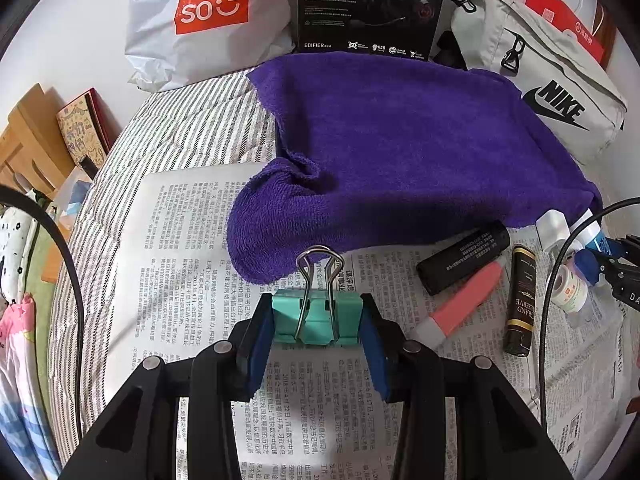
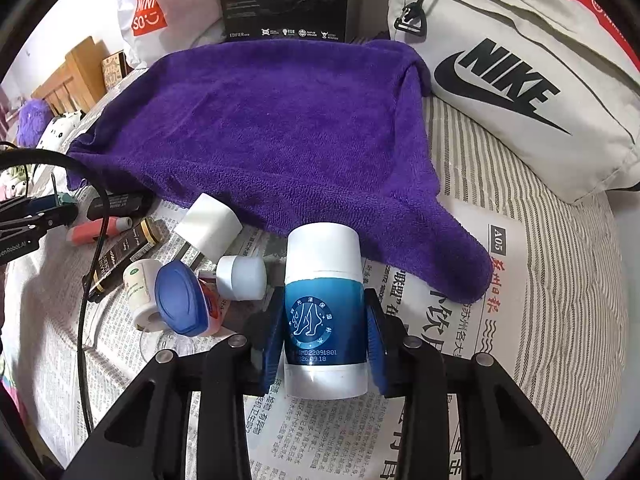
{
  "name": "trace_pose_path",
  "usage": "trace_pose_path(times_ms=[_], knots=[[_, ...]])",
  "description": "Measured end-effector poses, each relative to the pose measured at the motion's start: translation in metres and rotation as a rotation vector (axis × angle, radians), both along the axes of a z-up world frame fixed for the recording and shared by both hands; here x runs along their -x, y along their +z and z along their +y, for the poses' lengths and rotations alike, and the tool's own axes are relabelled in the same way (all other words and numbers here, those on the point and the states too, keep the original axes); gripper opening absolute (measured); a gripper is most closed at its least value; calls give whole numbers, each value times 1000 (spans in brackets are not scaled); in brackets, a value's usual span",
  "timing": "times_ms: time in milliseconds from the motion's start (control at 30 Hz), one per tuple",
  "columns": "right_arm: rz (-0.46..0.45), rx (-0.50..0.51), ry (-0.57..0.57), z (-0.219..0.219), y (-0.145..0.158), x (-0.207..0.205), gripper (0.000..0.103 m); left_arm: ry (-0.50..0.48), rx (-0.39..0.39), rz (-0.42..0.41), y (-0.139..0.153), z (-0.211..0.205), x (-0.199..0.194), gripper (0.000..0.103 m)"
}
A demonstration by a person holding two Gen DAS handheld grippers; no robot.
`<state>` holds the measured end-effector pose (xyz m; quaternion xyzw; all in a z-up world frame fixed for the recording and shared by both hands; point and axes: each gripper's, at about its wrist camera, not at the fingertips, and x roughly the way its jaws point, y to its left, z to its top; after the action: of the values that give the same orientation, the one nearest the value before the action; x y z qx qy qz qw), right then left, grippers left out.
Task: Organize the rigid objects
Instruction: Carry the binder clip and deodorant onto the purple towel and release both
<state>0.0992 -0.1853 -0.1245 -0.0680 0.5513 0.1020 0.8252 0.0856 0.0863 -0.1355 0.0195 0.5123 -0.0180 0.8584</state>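
Both grippers loaded over newspaper, purple towel (image 1: pixel 400 152) beyond.
Left gripper (image 1: pixel 318 322): jaws clamped on teal binder clip (image 1: pixel 316 316), near centre. Right gripper (image 2: pixel 325 330): jaws clamped on blue-and-white bottle (image 2: pixel 325 312); small containers just left.

The purple towel (image 1: pixel 400 152) covers part of the newspaper (image 1: pixel 180 240) and the foot of the black box (image 1: pixel 368 4). That box and the red-and-white bag (image 2: pixel 156 8) are cut off by the top edge. Small print on the black tube (image 1: pixel 464 256) is unreadable.
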Motion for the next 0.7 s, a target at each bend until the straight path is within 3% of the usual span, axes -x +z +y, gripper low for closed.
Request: trace_pose_path(times_ms=[333, 700], knots=[[-11, 26, -84, -25, 18, 12, 36, 2, 6, -3, 0, 0, 2, 39], [-62, 55, -94, -31, 50, 29, 36, -2, 35, -23, 10, 1, 10, 39]])
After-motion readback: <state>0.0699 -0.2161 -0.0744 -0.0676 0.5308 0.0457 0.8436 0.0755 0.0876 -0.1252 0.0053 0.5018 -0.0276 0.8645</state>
